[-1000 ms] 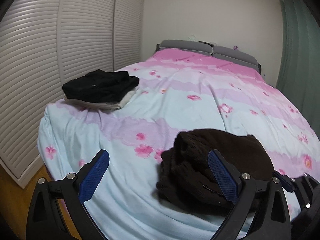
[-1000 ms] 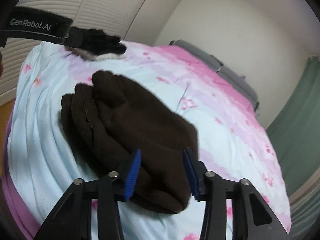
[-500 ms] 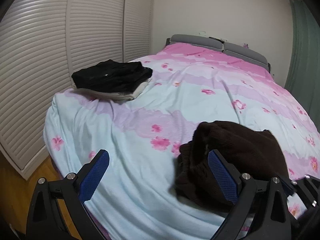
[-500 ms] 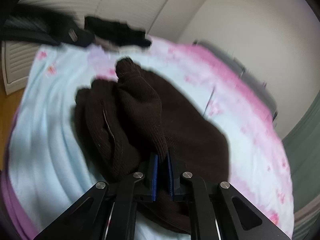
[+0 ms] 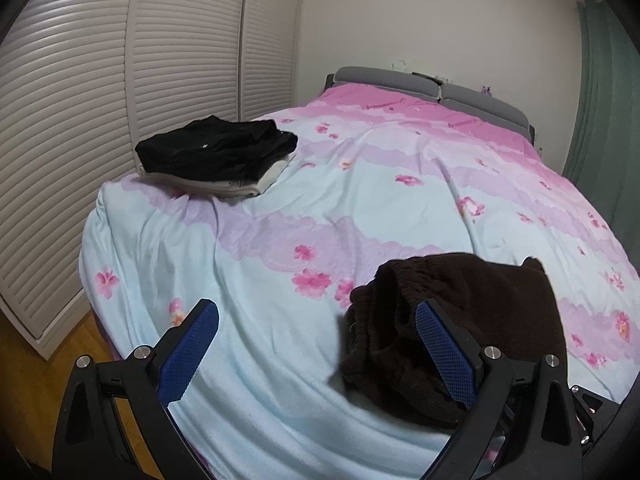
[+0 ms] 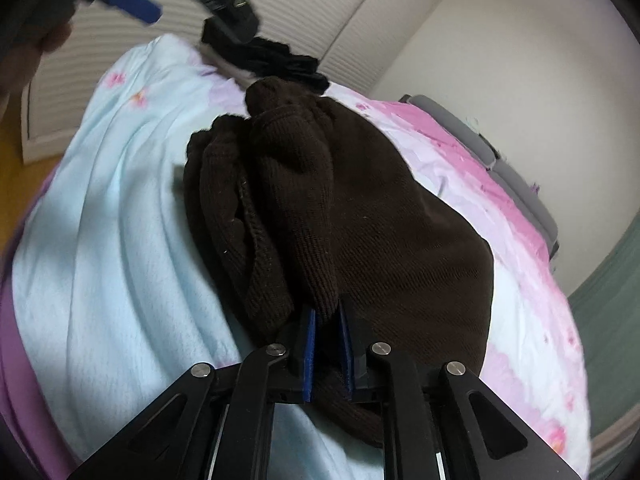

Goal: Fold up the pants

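One bed (image 5: 360,208) under a pink and pale-blue flowered cover is carrying one bundle of brown pants (image 6: 360,216) near its foot and one stack of folded clothes (image 5: 216,156), black on top, well apart toward the shuttered doors. Two grippers are working: the left gripper (image 5: 316,344) is hovering with jaws spread wide and holding nothing, while the right gripper (image 6: 326,344) is pinching a fold of the pants, its jaws opening slightly.

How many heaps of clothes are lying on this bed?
2. A stack of folded clothes, black on top, sits near the far left edge; the bunched brown pants lie at the near end. More may lie outside the views.
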Demonstrator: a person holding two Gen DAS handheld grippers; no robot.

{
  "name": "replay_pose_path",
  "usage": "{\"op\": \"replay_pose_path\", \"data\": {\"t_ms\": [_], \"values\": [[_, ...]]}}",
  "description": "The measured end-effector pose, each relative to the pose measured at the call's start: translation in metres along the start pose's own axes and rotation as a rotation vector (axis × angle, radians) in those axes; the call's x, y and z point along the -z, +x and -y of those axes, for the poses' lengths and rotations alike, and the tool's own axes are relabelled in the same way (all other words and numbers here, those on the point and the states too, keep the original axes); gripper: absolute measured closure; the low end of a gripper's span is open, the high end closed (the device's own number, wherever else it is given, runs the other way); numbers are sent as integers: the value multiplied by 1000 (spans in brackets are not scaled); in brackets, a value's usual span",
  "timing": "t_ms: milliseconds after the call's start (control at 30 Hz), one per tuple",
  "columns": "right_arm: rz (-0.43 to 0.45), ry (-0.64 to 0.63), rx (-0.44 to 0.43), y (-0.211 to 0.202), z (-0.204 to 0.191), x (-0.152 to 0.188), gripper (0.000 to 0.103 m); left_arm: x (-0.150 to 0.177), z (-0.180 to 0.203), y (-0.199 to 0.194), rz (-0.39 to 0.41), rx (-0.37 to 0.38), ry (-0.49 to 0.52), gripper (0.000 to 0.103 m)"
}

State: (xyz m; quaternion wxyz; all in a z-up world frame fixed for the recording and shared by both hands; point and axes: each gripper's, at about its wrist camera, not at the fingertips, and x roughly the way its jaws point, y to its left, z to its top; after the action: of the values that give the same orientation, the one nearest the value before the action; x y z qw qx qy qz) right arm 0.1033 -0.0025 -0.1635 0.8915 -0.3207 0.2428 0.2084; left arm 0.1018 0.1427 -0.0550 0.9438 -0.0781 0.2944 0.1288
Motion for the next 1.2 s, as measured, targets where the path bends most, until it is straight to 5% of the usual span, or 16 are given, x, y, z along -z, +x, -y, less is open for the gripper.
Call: {"op": "replay_pose_path", "data": {"t_ms": [67,200,367,533,700,1067,1200], "values": [[-2,51,-32,-2,11,-2,84,-5,6,-3,14,17,3,2],[3,213,-107,-19,50,-3,62,-14,23,-8,42,65,4,2],[37,353,-153,-42,121,-3,61,-24,68,-8,75,161,37,2],[-2,346,-157,-19,210,-18,61,-22,121,7,59,221,95,2],[-149,299,-501,68,278,-35,61,-5,137,25,-4,188,58,2],[-408,165,-953,198,266,-43,61,31,119,71,-104,77,34,2],[-394,156,-955,200,251,-44,83,36,116,73,-125,67,27,2]]}}
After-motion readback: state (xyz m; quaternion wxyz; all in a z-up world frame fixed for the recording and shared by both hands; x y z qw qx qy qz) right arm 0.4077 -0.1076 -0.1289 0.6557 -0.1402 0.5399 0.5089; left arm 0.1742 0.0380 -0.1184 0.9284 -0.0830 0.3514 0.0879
